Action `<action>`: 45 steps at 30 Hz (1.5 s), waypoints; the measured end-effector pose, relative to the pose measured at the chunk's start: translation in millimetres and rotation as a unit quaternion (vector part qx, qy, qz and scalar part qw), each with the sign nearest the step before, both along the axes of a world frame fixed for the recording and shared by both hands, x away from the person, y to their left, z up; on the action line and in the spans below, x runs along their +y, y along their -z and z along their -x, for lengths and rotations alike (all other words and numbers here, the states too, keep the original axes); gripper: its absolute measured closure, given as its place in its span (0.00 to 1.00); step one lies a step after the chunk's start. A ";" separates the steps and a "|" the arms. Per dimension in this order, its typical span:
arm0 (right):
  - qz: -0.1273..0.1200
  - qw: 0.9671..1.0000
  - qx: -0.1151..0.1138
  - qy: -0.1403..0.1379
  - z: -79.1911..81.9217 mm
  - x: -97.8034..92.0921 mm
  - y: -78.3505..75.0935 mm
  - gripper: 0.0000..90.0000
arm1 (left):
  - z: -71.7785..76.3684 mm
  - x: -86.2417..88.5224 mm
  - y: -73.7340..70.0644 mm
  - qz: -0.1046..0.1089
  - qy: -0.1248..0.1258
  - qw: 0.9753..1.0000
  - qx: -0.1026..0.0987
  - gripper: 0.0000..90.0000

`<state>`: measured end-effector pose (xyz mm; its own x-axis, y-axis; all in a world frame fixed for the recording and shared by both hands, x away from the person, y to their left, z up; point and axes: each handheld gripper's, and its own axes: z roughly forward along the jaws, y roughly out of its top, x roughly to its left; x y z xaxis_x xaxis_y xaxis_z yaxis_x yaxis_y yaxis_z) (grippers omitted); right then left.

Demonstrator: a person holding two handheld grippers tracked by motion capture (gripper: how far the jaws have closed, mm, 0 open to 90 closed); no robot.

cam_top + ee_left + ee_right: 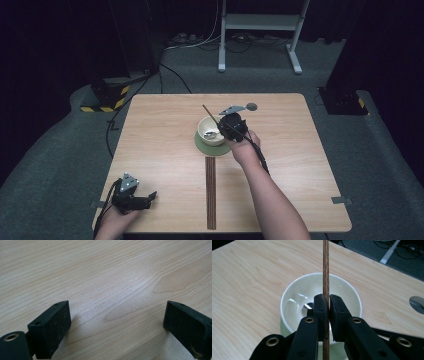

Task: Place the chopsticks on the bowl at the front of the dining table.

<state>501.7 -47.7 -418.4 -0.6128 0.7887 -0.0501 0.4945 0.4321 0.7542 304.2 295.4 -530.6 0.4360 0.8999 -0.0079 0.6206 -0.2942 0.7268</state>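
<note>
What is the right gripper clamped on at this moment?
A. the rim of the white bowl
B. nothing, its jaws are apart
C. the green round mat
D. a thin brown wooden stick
D: in the right gripper view, the right gripper has its jaws shut on a thin brown wooden stick, held over the white bowl, which sits on the green round mat.

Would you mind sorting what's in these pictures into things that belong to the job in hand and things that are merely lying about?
Part of the job:
- right gripper, shut on a brown stick
- white bowl, with a spoon inside
- green coaster under the bowl

Lying about:
- left gripper, open over bare table
- dark wooden strips on the table
- white metal stand beyond the table
</note>
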 end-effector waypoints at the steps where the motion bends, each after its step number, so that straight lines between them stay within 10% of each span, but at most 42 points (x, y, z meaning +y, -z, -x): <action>1: 0.002 1.000 0.002 0.000 -3.3 1.4 0.4 0.94 | 0.1 0.0 0.0 0.000 0.000 1.000 0.000 0.09; 40: 0.030 0.998 0.057 0.021 -46.6 37.6 24.7 0.93 | 1.9 -0.7 -0.3 0.003 0.013 1.000 -0.003 0.12; 45: 0.036 0.998 0.043 0.013 -41.4 37.8 21.2 0.78 | 2.0 -0.8 -0.3 0.003 0.013 1.000 -0.003 0.12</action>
